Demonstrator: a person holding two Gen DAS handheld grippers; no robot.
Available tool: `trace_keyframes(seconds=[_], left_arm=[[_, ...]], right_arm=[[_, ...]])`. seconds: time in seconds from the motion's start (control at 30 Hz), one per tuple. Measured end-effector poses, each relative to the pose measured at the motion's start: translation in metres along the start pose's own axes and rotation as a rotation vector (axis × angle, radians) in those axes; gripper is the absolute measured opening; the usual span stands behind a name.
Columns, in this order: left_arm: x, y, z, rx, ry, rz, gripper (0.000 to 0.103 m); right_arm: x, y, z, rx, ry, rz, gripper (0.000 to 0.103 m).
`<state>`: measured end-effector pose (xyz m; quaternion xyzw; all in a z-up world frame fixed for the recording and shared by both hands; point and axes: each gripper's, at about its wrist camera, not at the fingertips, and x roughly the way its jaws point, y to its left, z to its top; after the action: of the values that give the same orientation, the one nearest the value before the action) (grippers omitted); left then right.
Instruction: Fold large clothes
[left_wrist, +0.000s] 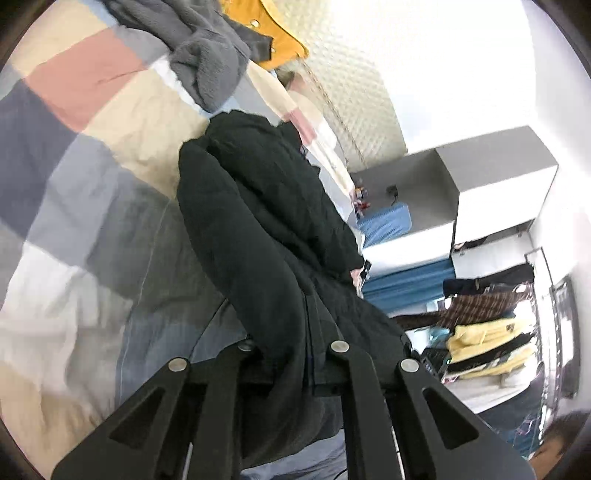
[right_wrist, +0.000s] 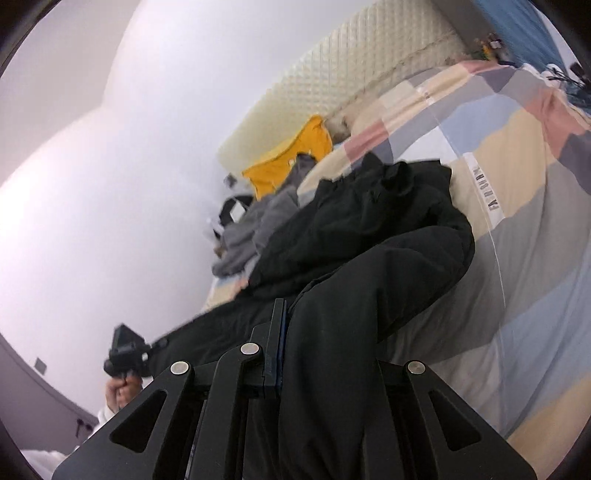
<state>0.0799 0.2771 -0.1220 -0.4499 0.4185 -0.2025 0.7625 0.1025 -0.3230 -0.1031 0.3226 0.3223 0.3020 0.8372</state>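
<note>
A black padded coat (left_wrist: 266, 229) is spread along a patchwork quilt (left_wrist: 85, 155) on a bed, its far end lying on the cover and its near end lifted off it. The near edge is clamped at two places: the left gripper (left_wrist: 295, 354) is closed tight on the fabric, which bunches up between its fingers, and the right gripper (right_wrist: 284, 350) is likewise pinched on a fold of the coat, the cloth draping over and hiding one finger. In the right wrist view the left gripper is seen at the coat's other corner, held by a hand (right_wrist: 120, 393). Beyond the coat, a grey fleece garment (left_wrist: 207, 62) and a yellow garment (left_wrist: 273, 33) are heaped near a quilted cream headboard (right_wrist: 332, 85). A rack of hanging clothes (left_wrist: 491, 325) is seen beside the bed.
</note>
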Motion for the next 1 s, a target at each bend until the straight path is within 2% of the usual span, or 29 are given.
trace_keyframes(seconds=[0.1,0.2,0.37,0.43,0.53,0.7,0.8,1.0], left_arm=[[-0.017,-0.002,-0.006,-0.009,-0.026,-0.012,0.008],[-0.031,-0.011,-0.017,-0.051,-0.039,-0.067,0.007],[-0.064,-0.034,-0.037,-0.046,-0.062,-0.069,0.007],[-0.079,-0.040,-0.046,-0.044,-0.073,-0.068,0.007],[-0.098,-0.043,-0.060,-0.056,-0.092,-0.111,0.007],[-0.107,-0.049,-0.075,-0.045,-0.097,-0.134,0.007],[-0.105,-0.046,-0.071,-0.051,-0.085,-0.124,0.007],[-0.099,-0.041,-0.045,-0.029,-0.075,-0.096,0.007]], right_arm=[[-0.016,0.007,-0.003,0.006,-0.054,0.011,0.009],[-0.040,0.013,-0.011,0.006,-0.118,0.029,0.008],[-0.076,0.029,-0.025,0.039,-0.189,0.079,0.008],[-0.092,0.043,-0.031,0.015,-0.206,0.074,0.008],[-0.111,0.058,-0.039,-0.038,-0.232,0.055,0.008],[-0.129,0.055,-0.050,-0.009,-0.238,0.063,0.008],[-0.129,0.054,-0.050,-0.007,-0.237,0.053,0.008],[-0.121,0.045,-0.032,0.022,-0.245,0.071,0.007]])
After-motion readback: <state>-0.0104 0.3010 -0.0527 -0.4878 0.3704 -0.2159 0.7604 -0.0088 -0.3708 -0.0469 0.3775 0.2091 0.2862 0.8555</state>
